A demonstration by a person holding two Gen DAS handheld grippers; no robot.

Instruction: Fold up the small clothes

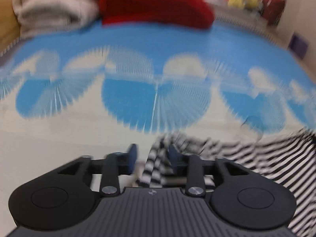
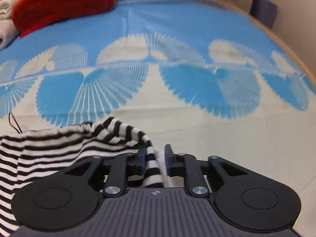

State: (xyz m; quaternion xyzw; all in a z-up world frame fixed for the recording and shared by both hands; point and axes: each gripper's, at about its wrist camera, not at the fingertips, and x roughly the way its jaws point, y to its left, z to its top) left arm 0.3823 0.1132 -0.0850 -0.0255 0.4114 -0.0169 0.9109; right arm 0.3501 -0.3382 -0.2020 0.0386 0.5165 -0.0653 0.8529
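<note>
- Both grippers tilt steeply down over a bed sheet point(image 2: 197, 19) printed with blue-and-white fans.
- Left gripper point(image 1: 152, 154) – jaws apart, a bunched edge of the black-and-white striped garment point(image 1: 256, 158) between them; blur hides any contact with the pads.
- Right gripper point(image 2: 155, 156) – a fold of the striped garment point(image 2: 59, 148) lies against its left pad, a gap showing before the right one.
- Far behind: a red blanket point(image 2: 63, 2) and a beige blanket point(image 1: 51, 6).

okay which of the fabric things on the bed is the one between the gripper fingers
The black-and-white striped garment: a fold of it lies between the right gripper fingers. The red blanket and the pale blanket lie at the far edge, untouched.
</note>
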